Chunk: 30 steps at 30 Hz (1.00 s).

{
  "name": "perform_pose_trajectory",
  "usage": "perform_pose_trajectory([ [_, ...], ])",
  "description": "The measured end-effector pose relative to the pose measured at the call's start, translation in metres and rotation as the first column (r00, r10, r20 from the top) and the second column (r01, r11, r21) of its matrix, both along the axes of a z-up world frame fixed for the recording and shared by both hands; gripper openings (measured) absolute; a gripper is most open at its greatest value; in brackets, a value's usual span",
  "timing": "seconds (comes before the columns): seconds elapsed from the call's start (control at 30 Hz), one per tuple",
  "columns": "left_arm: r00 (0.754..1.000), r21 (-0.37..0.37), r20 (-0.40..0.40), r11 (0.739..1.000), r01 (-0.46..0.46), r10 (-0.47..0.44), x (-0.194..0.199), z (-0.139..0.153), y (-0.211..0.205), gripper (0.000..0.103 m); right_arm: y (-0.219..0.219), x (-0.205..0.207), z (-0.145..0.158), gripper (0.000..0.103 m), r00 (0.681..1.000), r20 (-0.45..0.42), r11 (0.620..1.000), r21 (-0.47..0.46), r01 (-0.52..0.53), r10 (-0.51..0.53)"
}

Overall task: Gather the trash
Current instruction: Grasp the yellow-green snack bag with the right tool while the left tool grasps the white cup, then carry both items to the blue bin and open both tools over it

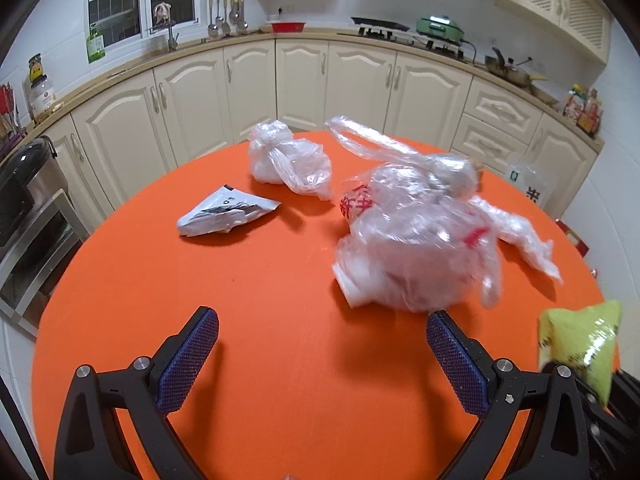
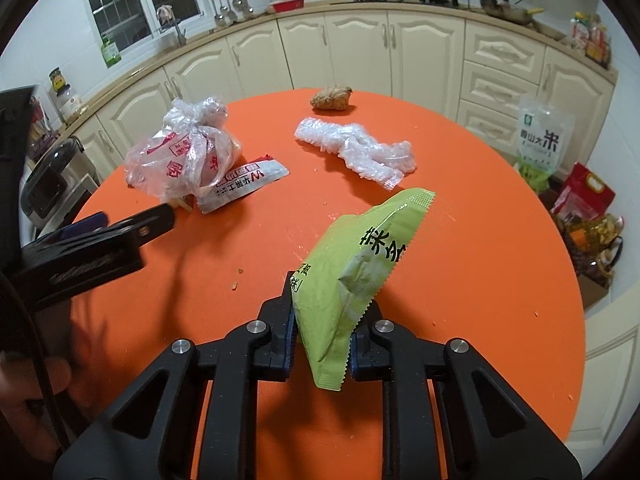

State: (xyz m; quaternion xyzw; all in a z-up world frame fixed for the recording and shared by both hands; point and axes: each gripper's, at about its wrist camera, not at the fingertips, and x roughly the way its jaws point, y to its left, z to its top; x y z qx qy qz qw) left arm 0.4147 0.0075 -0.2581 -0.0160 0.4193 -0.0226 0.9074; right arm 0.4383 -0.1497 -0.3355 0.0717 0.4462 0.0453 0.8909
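Note:
My right gripper [image 2: 322, 332] is shut on the lower end of a green snack packet [image 2: 360, 264], which sticks up tilted above the orange round table [image 2: 480, 280]. In the left wrist view that green packet [image 1: 580, 344] shows at the right edge. My left gripper [image 1: 322, 328] hangs open over bare table, with nothing between its blue pads. Just beyond its right finger lies a knotted clear bag with red print [image 1: 408, 240]. Farther off lie a smaller clear bag [image 1: 288, 160] and a white-and-black wrapper [image 1: 224, 216].
A white-and-red sachet [image 2: 244, 184] lies by the printed bag [image 2: 180, 156]. Crumpled clear film [image 2: 356, 148] and a brown lump [image 2: 332, 98] lie toward the far edge. Cream cabinets [image 1: 300, 80] ring the table. A rice bag [image 2: 540, 136] and boxes stand on the floor at right.

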Motion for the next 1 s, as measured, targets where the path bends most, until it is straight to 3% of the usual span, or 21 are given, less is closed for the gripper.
perform_pose_trajectory([
  [0.13,1.0,-0.04,-0.02,0.999,-0.006,0.005,0.021,-0.003,0.003,0.072,-0.001,0.003,0.0,0.018,1.0,-0.001,1.0,0.002,-0.005,0.005],
  [0.2,1.0,-0.052,-0.01,0.999,0.007,-0.008,0.025,-0.002,0.004,0.052,-0.001,0.004,-0.001,0.018,1.0,-0.002,1.0,0.003,-0.005,0.005],
  [0.27,1.0,-0.06,-0.003,0.998,0.025,-0.025,0.025,-0.001,0.004,0.02,-0.001,0.004,0.0,0.018,1.0,-0.003,1.0,0.004,-0.005,0.005],
  [0.6,0.999,-0.095,0.038,0.995,0.042,-0.039,-0.02,0.008,0.03,0.018,-0.007,-0.021,0.015,0.017,0.999,0.024,1.0,0.011,0.023,-0.023],
  [1.0,0.988,-0.092,0.138,0.992,0.083,-0.07,-0.144,0.045,0.028,0.017,-0.007,-0.078,0.056,0.017,0.993,0.113,0.999,0.016,0.033,-0.035],
])
